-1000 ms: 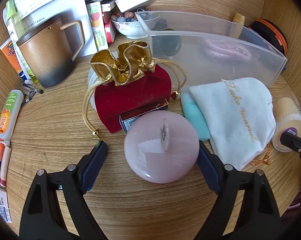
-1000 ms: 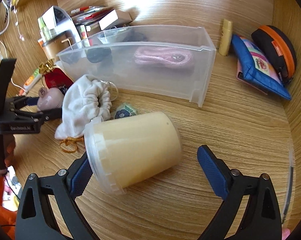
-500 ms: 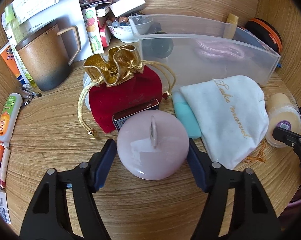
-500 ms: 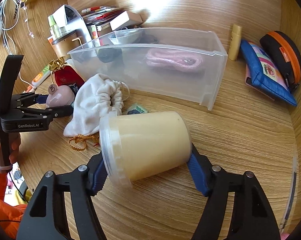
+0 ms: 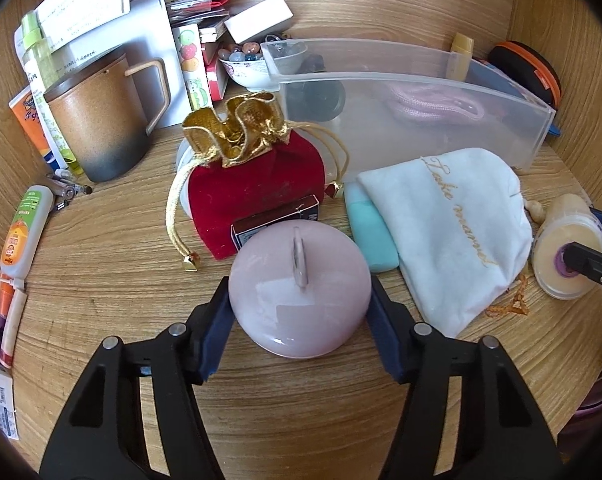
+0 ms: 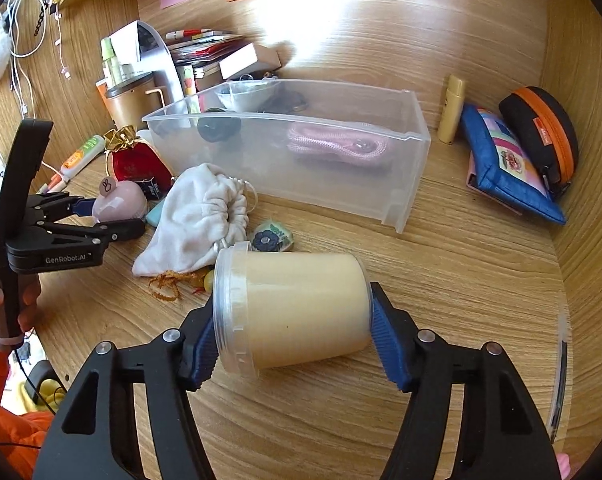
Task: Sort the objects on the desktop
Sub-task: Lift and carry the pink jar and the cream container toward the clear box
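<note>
A glossy pink apple-shaped ornament [image 5: 301, 320] rests on the wooden desk, in front of a red velvet pouch [image 5: 257, 192] with a gold top. My left gripper [image 5: 299, 296] has its jaws closing, both blue pads pressed against the ornament's sides; the right wrist view shows the same grip [image 6: 113, 216]. A cream plastic jar [image 6: 301, 304] lies on its side. The right gripper [image 6: 293, 308] is closing its jaws too, one pad on the lid end and one on the base. Behind both stands a clear plastic bin [image 6: 405, 184] holding a pink cord.
A white drawstring pouch [image 5: 449, 232] and a teal case [image 5: 371, 236] lie between the two grippers. A brown mug [image 5: 97, 120], tubes and papers crowd the back left. A blue purse [image 6: 505, 168] and an orange-zipped case [image 6: 541, 132] sit at the right wall.
Both grippers' jaws have closed from wide apart onto their objects, the left on the pink ornament and the right on the cream jar. Neither object has visibly left the desk.
</note>
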